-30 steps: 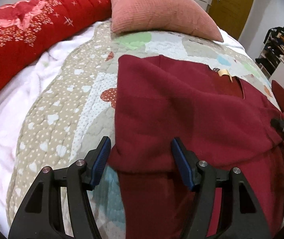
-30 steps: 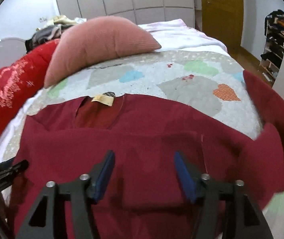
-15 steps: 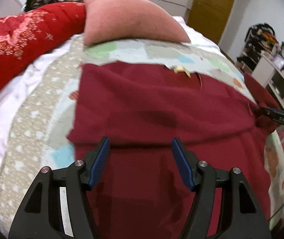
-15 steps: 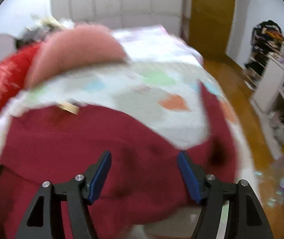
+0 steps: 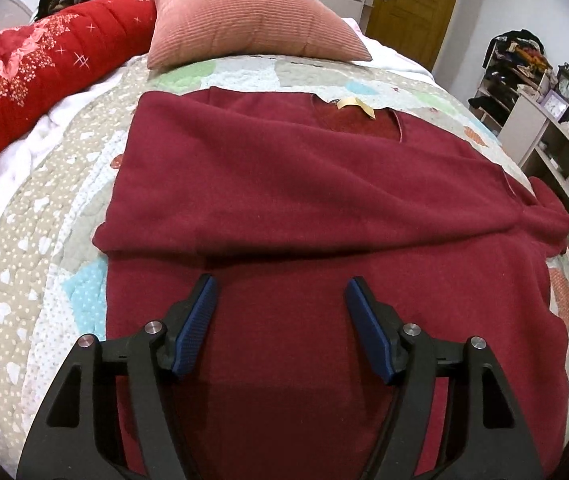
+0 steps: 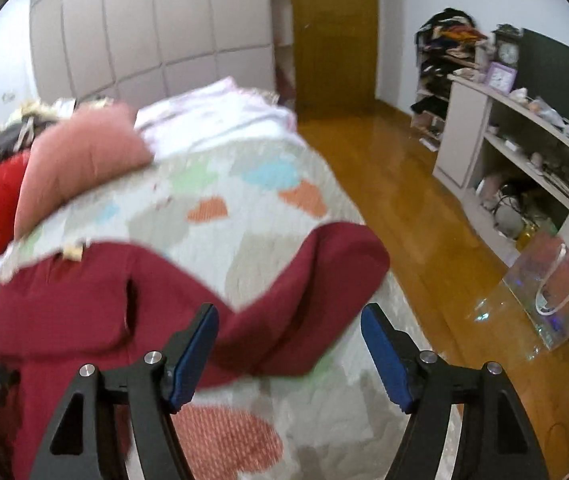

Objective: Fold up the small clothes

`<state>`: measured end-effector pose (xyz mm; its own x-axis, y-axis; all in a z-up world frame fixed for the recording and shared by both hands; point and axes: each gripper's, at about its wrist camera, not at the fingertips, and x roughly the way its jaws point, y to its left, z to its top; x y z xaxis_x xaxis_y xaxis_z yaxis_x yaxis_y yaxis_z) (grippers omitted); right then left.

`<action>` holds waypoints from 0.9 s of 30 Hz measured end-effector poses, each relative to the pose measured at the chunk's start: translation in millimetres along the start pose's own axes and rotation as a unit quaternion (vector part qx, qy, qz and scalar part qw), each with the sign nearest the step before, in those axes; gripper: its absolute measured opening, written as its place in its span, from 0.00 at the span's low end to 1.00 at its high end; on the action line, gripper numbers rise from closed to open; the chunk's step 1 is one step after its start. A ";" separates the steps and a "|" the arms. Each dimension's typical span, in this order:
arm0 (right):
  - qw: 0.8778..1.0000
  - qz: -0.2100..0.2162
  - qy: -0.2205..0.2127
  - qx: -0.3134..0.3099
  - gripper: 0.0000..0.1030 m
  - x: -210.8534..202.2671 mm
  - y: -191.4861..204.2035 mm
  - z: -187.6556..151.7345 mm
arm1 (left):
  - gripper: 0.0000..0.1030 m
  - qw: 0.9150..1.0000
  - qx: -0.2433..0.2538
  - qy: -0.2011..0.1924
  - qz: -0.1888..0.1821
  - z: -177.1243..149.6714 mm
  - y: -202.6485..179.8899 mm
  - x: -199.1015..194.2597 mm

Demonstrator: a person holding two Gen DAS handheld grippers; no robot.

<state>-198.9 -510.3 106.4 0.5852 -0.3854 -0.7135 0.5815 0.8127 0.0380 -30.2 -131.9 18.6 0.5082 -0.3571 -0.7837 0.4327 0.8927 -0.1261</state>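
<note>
A dark red sweater (image 5: 284,184) lies flat on the patchwork quilt (image 5: 36,264), a tan label (image 5: 354,103) at its neck. Its left sleeve is folded across the body. My left gripper (image 5: 280,300) hovers over the lower body with its jaws opening and only flat cloth beneath them. In the right wrist view the sweater's right sleeve (image 6: 324,280) lies spread toward the bed's edge. My right gripper (image 6: 290,322) hangs above that sleeve, jaws opening, pads clear of the cloth.
A pink cushion (image 5: 252,20) and a red quilted blanket (image 5: 24,76) lie at the head of the bed. Beyond the bed's right edge is wooden floor (image 6: 404,216), a white shelf unit (image 6: 516,148) and a clear bag (image 6: 552,284).
My left gripper slid right, from the folded sleeve's edge to over the sweater's body. My right gripper swung right, off the sweater's body toward the right sleeve and the bed's edge, its jaws widening.
</note>
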 end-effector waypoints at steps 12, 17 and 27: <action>0.995 0.083 0.058 -0.019 0.70 73.5 29.5 14.3 | 0.74 1.000 0.007 -0.003 0.000 -0.8 -2.1 5.2; 0.985 0.059 0.115 -0.115 0.37 115.0 55.8 6.5 | 0.74 1.000 0.006 -0.004 -0.002 -1.3 -1.9 4.6; 0.991 0.067 0.019 -0.118 0.07 104.0 108.4 37.9 | 0.75 1.000 0.006 -0.004 -0.003 -1.3 -1.9 4.8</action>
<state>-53.6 -478.9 62.9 0.6238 -0.2532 -0.7394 0.3492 0.9367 -0.0262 -29.5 -135.0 14.3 0.5118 -0.3639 -0.7782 0.4436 0.8877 -0.1234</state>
